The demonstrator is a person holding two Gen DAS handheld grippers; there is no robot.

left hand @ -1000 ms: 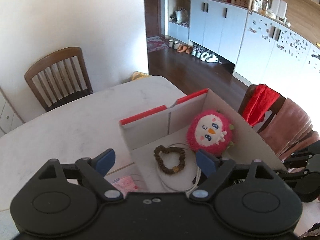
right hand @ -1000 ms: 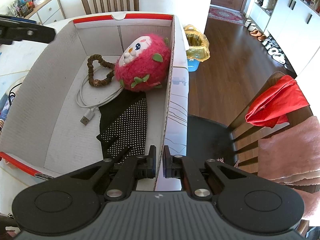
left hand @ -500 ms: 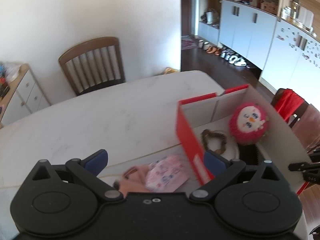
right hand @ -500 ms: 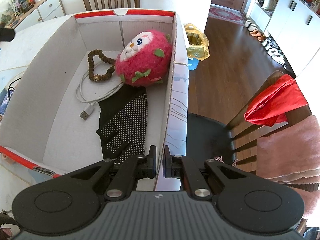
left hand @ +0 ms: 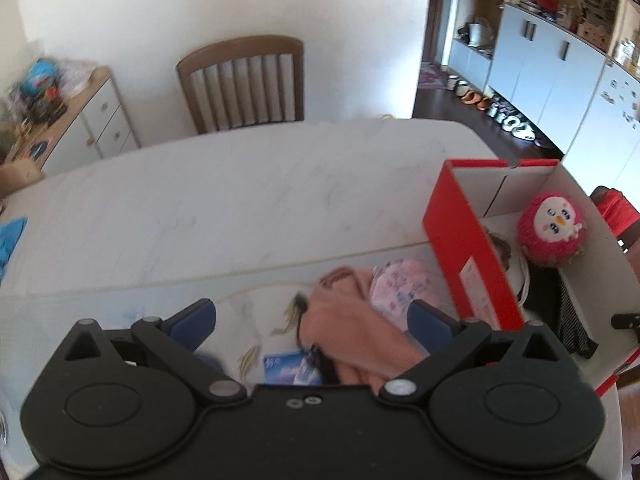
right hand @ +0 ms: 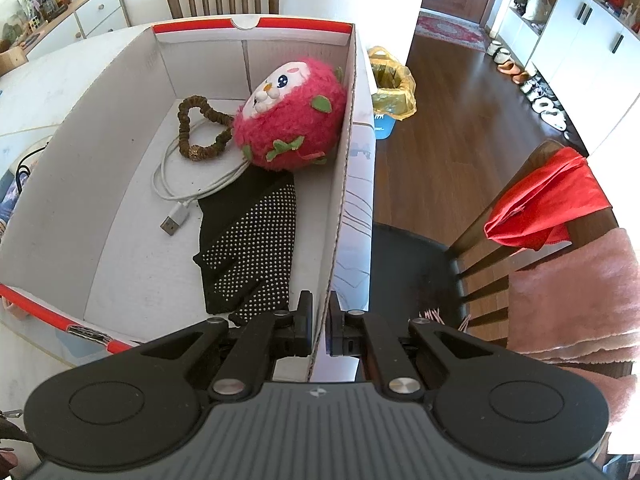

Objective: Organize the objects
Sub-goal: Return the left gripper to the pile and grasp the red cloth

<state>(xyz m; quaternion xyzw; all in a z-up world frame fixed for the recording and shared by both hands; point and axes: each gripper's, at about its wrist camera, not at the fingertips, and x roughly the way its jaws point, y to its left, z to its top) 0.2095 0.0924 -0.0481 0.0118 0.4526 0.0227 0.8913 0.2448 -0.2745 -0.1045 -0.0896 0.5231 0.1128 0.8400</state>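
A red-and-white cardboard box (right hand: 100,148) stands on the table and holds a pink plush toy (right hand: 292,120), a bead bracelet (right hand: 200,128), a white USB cable (right hand: 180,196) and a black dotted glove (right hand: 252,248). My right gripper (right hand: 320,320) is shut on the box's right wall (right hand: 344,184). My left gripper (left hand: 312,320) is open above a pink cloth (left hand: 352,328), a patterned pink pouch (left hand: 400,284) and a blue packet (left hand: 288,368) lying left of the box (left hand: 468,256).
A wooden chair (left hand: 244,80) stands at the table's far side. A white marble table (left hand: 200,208) spreads ahead. A chair with a red cloth (right hand: 548,200) and a pink towel (right hand: 572,292) stands right of the box. A yellow-lined bin (right hand: 390,88) is on the floor.
My left gripper has swung left, off the box, and now hangs over the pink cloth and pouch beside it. My right gripper stays shut on the box wall.
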